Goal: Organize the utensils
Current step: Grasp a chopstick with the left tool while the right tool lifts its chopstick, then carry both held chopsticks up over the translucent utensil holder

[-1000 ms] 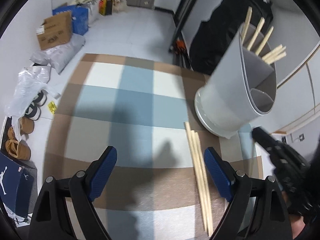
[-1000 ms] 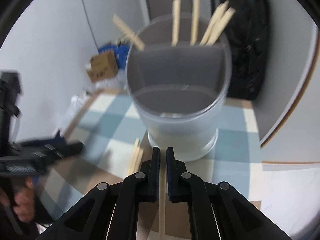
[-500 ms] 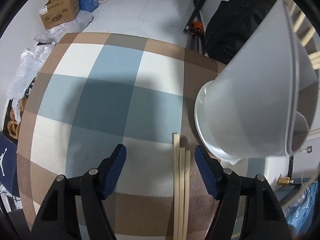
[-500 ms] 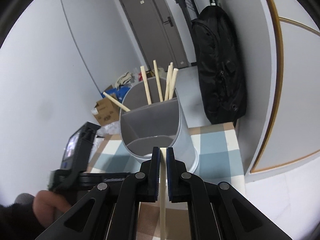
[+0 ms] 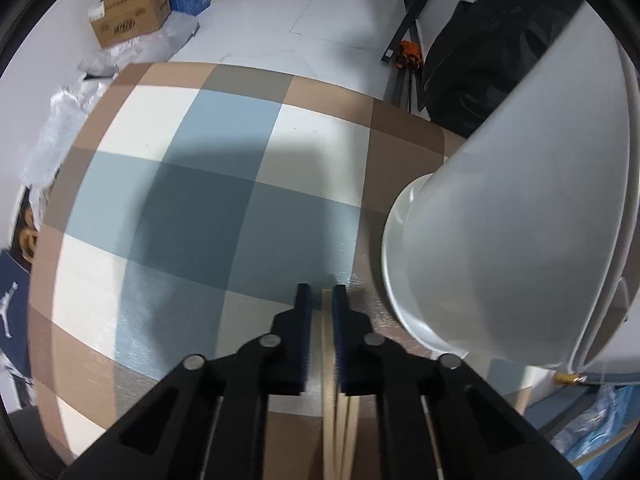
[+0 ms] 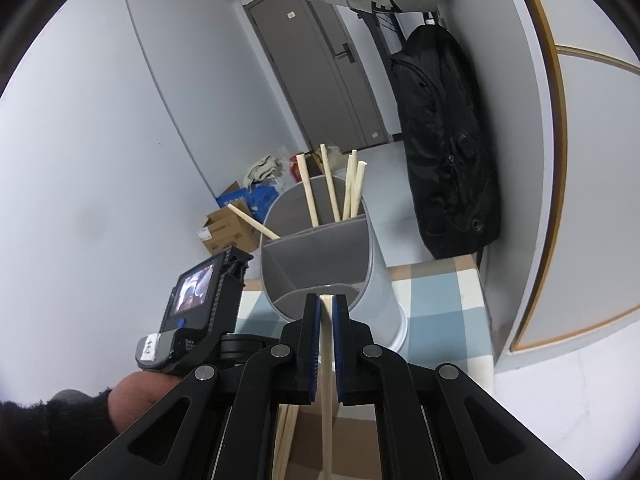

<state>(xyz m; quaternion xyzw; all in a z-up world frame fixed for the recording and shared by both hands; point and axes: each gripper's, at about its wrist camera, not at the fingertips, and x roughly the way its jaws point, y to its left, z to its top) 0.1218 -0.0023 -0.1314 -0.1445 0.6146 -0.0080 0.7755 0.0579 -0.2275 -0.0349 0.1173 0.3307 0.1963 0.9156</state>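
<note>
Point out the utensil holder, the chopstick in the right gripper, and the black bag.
utensil holder [image 6: 376, 280], right wrist view, outer wall
chopstick [image 6: 327, 364], right wrist view, mid-shaft
black bag [image 6: 444, 152], right wrist view, front panel

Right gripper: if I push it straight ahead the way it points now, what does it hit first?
Probably the grey utensil holder: the right gripper, shut on a chopstick, points at its near rim. Depth is unclear, so the stick's tip may arrive first.

Right hand-held gripper [image 6: 328, 316] clamped on a wooden chopstick [image 6: 327, 380], tip just before the grey divided holder [image 6: 320, 264], five chopsticks [image 6: 330, 192] standing in holder's far compartment, left hand-held gripper [image 6: 200, 312] left of holder, checked table [image 6: 440, 300] beneath.
</note>
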